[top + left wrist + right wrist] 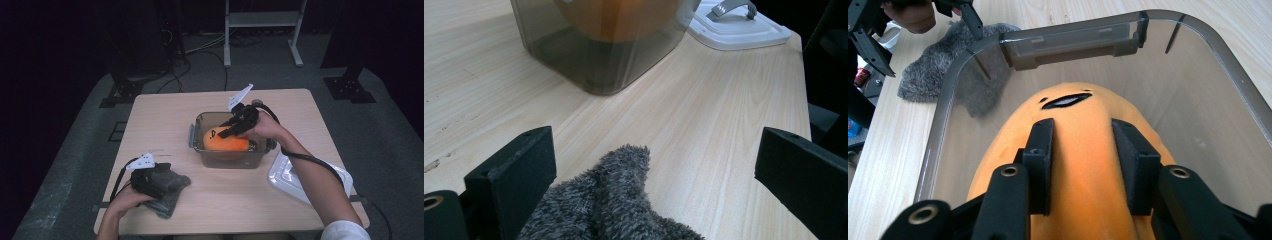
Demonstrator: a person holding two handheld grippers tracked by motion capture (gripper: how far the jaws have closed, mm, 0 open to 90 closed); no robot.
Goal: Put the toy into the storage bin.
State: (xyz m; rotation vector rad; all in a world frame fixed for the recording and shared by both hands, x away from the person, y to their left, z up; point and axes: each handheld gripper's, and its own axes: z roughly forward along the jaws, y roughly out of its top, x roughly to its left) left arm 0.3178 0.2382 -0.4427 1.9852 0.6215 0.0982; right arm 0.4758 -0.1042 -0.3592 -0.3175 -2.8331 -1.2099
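An orange plush toy with a small drawn face lies inside a clear smoky plastic container at the middle of the table. My right gripper reaches down into the container. In the right gripper view its jaws sink into the top of the plush, pads against the fabric on both sides. A grey fuzzy cloth lies at the front left. My left gripper rests over it, open. In the left gripper view the cloth sits between the wide jaws, touching neither pad.
A white lid with a grey handle lies flat at the table's front right, also seen beyond the container as the lid. The container has latch handles on its short ends. Past the table are dark floor, cables and a white rack.
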